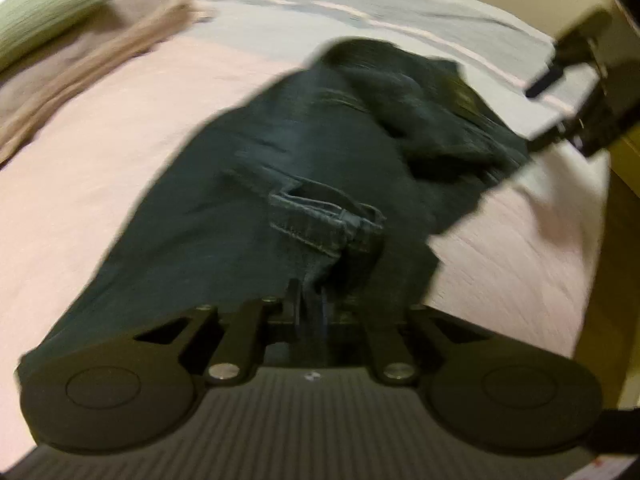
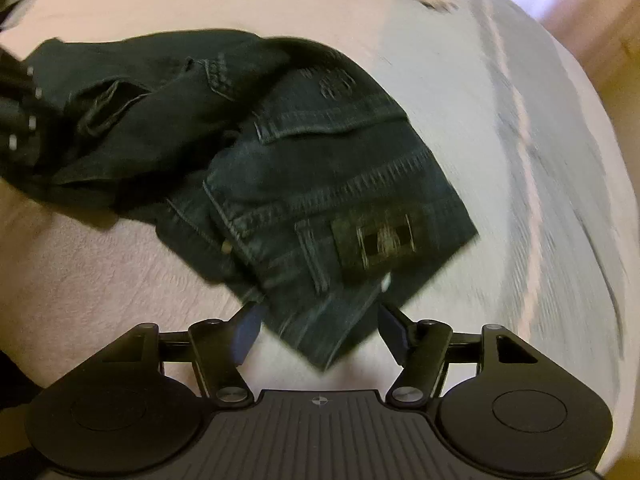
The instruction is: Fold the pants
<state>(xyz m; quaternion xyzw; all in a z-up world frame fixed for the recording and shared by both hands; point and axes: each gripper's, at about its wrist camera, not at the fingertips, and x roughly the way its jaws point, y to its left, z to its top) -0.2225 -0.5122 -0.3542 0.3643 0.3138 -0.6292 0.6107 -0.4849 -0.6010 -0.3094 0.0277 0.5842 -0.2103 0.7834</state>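
Dark blue denim pants (image 1: pixel 280 160) lie crumpled on a pink bedspread (image 1: pixel 120 160). My left gripper (image 1: pixel 316 300) is shut on a bunch of their fabric near a hem or seam, and the cloth drapes away from it across the bed. In the right wrist view the pants (image 2: pixel 320 168) show the waistband, a back pocket and a leather patch (image 2: pixel 374 240). My right gripper (image 2: pixel 320 316) is open, its fingers (image 2: pixel 246 328) on either side of the waistband corner, which reaches down between them. Both views are motion-blurred.
A green pillow (image 1: pixel 44 4) and a tan garment (image 1: pixel 100 64) lie at the far left of the bed. A blue-grey striped blanket (image 1: pixel 360 4) covers the far end. The bed's edge and wooden floor (image 1: pixel 616 240) are at the right.
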